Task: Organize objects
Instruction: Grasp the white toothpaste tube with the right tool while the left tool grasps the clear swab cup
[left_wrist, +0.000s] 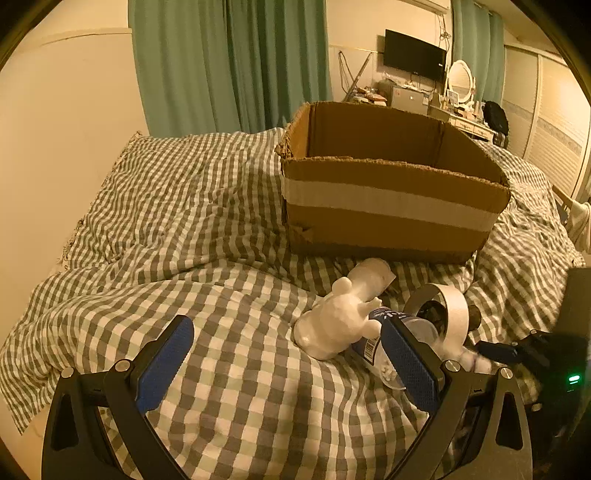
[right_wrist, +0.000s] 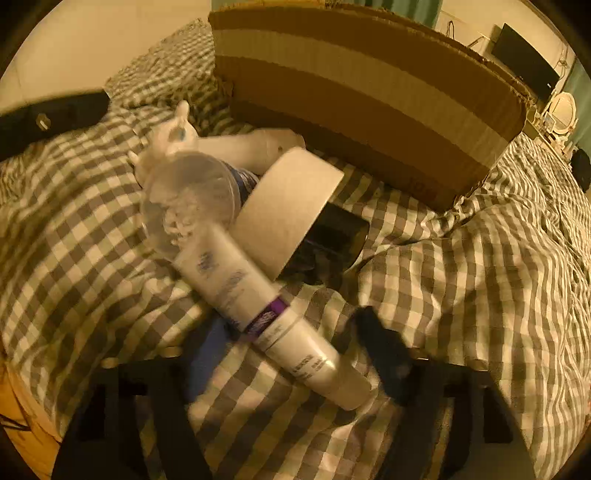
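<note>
An open cardboard box (left_wrist: 388, 210) stands on the checked bedspread (left_wrist: 207, 229); it also shows in the right wrist view (right_wrist: 351, 88). In front of it lies a pile: a white animal figurine (left_wrist: 332, 325), a white bottle (left_wrist: 369, 277), a clear plastic jar (right_wrist: 188, 199), a roll of tape (right_wrist: 288, 206) and a dark jar (right_wrist: 336, 236). A white tube with a purple band (right_wrist: 266, 317) lies between the fingers of my right gripper (right_wrist: 291, 350), which is open and blurred. My left gripper (left_wrist: 291, 365) is open and empty, left of the pile.
A wall and green curtains (left_wrist: 229, 62) stand behind the bed. A dresser with a mirror (left_wrist: 461, 81) and a wall TV (left_wrist: 413, 55) are far back right. The bedspread left of the box is rumpled.
</note>
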